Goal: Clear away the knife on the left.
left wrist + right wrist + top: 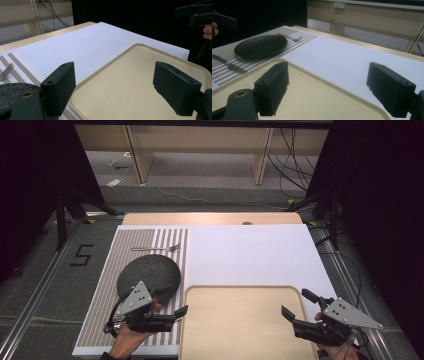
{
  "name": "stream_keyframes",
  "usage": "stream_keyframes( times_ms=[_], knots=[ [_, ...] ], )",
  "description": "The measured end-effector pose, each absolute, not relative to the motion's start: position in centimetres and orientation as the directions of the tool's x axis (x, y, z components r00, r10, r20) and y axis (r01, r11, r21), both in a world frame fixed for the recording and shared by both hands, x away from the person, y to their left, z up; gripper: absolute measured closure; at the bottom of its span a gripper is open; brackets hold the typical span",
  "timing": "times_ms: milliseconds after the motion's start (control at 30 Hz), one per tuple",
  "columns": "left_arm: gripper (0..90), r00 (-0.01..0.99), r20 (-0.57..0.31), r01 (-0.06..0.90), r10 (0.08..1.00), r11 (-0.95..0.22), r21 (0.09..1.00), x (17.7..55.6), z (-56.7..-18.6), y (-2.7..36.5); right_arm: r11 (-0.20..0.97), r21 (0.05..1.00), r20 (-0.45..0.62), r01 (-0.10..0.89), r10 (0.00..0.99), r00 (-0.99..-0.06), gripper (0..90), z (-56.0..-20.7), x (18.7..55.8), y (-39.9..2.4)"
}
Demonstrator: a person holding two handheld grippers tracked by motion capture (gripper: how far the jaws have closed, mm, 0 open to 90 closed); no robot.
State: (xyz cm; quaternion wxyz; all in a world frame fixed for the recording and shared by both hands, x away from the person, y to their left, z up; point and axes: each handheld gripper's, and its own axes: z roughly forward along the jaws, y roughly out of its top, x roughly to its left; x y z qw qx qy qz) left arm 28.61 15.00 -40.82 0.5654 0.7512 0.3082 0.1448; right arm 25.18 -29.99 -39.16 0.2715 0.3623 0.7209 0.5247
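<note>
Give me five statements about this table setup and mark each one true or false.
1. The black plate sits on the striped placemat. True.
2. The fork lies inside the tray. False: it lies on the placemat, beyond the plate; the beige tray has nothing in it.
3. The left gripper is open and holds nothing. True.
4. The right gripper is shut on a knife. False: its fingers are spread apart with nothing between them; the knife lies on the placemat near the plate.
5. The tray rests on the white sheet at the near edge of the table. True.
</note>
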Motion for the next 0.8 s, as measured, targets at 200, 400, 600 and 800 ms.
stream_keyframes(
  times_ms=[200, 400, 600, 800],
  knots=[
    [19.5, 0.768, -0.11, 0.308, 0.631, -0.213, 0.927, 28.9, -40.4, 15.3, 0.187, 0.953, -0.01, 0.239, 0.807, -0.59, 18.7, -39.2, 25.2, -29.9],
    [18.5, 0.779, -0.073, 0.353, 0.622, -0.339, 0.872, 29.5, -40.3, 15.5, 0.193, 0.951, -0.013, 0.242, 0.805, -0.594, 18.7, -39.2, 25.3, -29.8],
    [19.0, 0.781, -0.016, 0.375, 0.624, -0.449, 0.811, 30.0, -40.4, 16.0, 0.189, 0.952, -0.009, 0.243, 0.806, -0.592, 18.7, -39.2, 25.3, -29.9],
    [19.8, 0.792, 0.033, 0.396, 0.609, -0.554, 0.733, 30.2, -40.3, 17.0, 0.182, 0.953, -0.004, 0.243, 0.809, -0.587, 18.8, -39.1, 25.4, -30.0]
  ],
)
